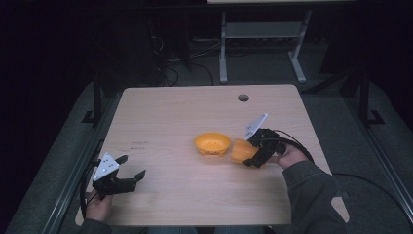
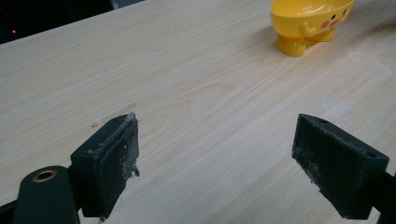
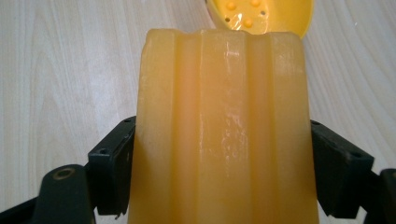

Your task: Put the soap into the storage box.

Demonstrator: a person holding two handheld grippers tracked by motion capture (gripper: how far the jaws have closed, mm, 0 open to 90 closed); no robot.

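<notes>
The right gripper [image 3: 219,163] clamps a light, stiff, ribbed orange cup [image 3: 219,130] mid-body, tipped toward the bowl [image 1: 212,143]; the left gripper [image 2: 215,163] stands open.

High view looks down; both claw views closely share the yellow bowl [image 2: 312,21].

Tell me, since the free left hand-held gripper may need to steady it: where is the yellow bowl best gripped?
Probably across the yellow bowl rim, coming from above: it stands upright and open-topped on small feet, which look too stubby to pinch. The left hand-held gripper is open.
</notes>
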